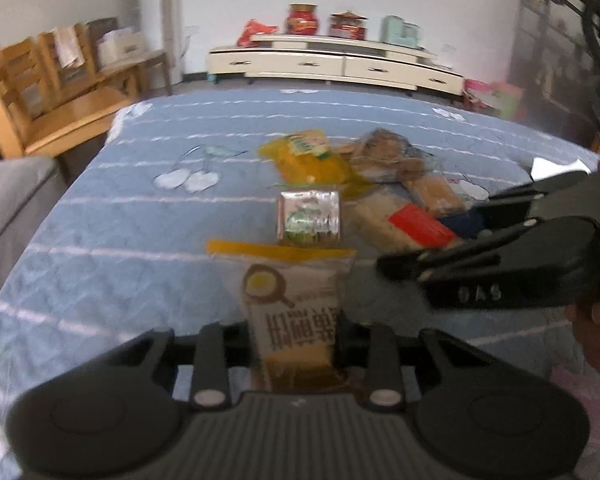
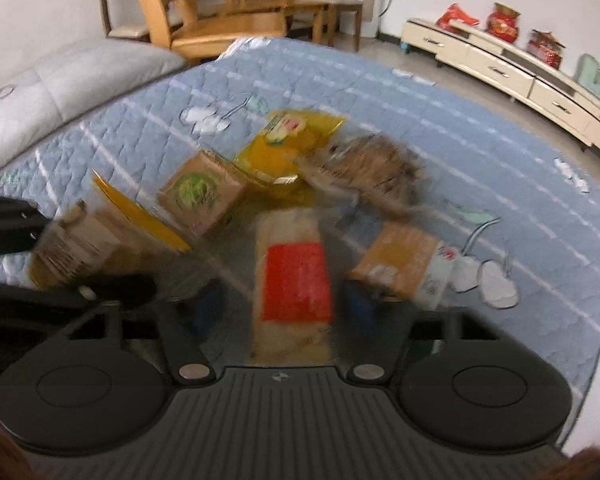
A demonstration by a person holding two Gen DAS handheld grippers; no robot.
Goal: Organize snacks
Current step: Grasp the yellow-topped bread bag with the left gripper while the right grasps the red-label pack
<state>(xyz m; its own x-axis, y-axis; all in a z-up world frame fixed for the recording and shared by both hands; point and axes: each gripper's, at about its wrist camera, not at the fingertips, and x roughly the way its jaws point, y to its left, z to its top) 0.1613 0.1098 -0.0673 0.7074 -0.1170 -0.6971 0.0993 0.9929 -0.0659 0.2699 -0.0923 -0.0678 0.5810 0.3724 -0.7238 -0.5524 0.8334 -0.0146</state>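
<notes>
Our left gripper (image 1: 296,344) is clamped narrow on the egg-print snack pack (image 1: 292,308), held upright off the quilt (image 1: 112,216), near side of the pile. Our right gripper (image 2: 290,320) straddles the red-label cracker pack (image 2: 294,280); the view is blurred, so we cannot tell whether its jaws are closed on it or just around it.

Remaining snacks sit mid-quilt: foil pack with green logo (image 1: 309,216), yellow bag (image 1: 306,160), clear bag of brown biscuits (image 1: 384,152), orange pack (image 1: 436,192), all touching or overlapping.

Step looks like sorting by lifting one pack at a time. We should keep the grip low on the pack body, not the seal, and move slowly.

No bin, tray or box visible to sort into.
</notes>
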